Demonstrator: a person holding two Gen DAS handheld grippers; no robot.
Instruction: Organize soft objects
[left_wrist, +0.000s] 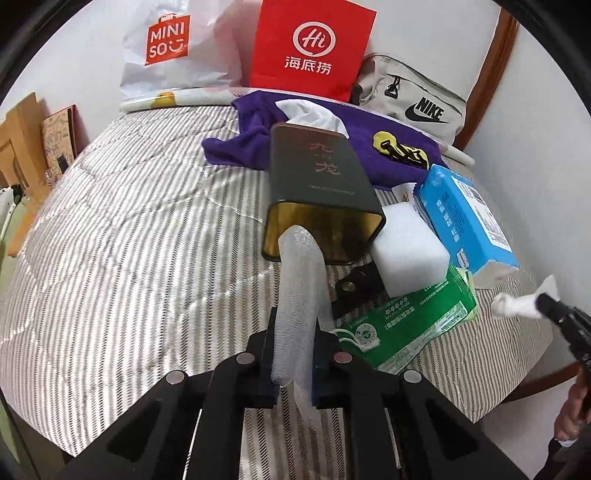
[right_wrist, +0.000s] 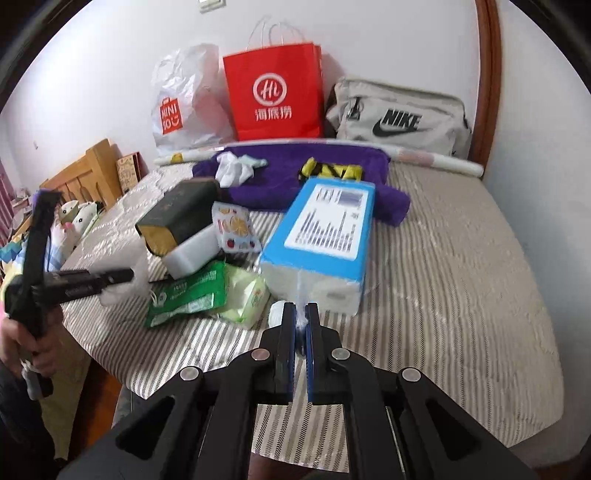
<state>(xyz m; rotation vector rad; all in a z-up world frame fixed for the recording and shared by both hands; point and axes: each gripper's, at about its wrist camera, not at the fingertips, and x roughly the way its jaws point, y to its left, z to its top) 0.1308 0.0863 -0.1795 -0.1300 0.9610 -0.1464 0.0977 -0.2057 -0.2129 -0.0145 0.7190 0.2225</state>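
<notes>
In the left wrist view, we are holding a white foam sleeve (left_wrist: 299, 295) in our left gripper (left_wrist: 294, 373), its jaws clamped on the sleeve's lower part. The sleeve is standing up and its tip is lying over the open gold mouth of a dark tin (left_wrist: 321, 192), which is lying on its side on the striped bed (left_wrist: 129, 229). A white foam block (left_wrist: 410, 251) is touching the tin's right side, a blue tissue pack (left_wrist: 465, 221) is leaning just beside it, and a green wipes pack (left_wrist: 410, 321) is lying near our fingers. A purple cloth (left_wrist: 369, 147) is spreading out behind the tin, with a red bag (left_wrist: 310, 48) and a Nike bag (left_wrist: 410, 96) against the wall. At the right edge, our right gripper (left_wrist: 543, 301) is holding a white tissue (left_wrist: 517, 301).

In the right wrist view, our right gripper (right_wrist: 301, 325) is pointing at the blue pack (right_wrist: 317, 240), jaws nearly together and pinching a thin white tissue wisp (right_wrist: 301, 314). The left gripper (right_wrist: 127, 275) is hovering at left beside the tin (right_wrist: 177, 218), and we cannot tell its jaws here.
</notes>
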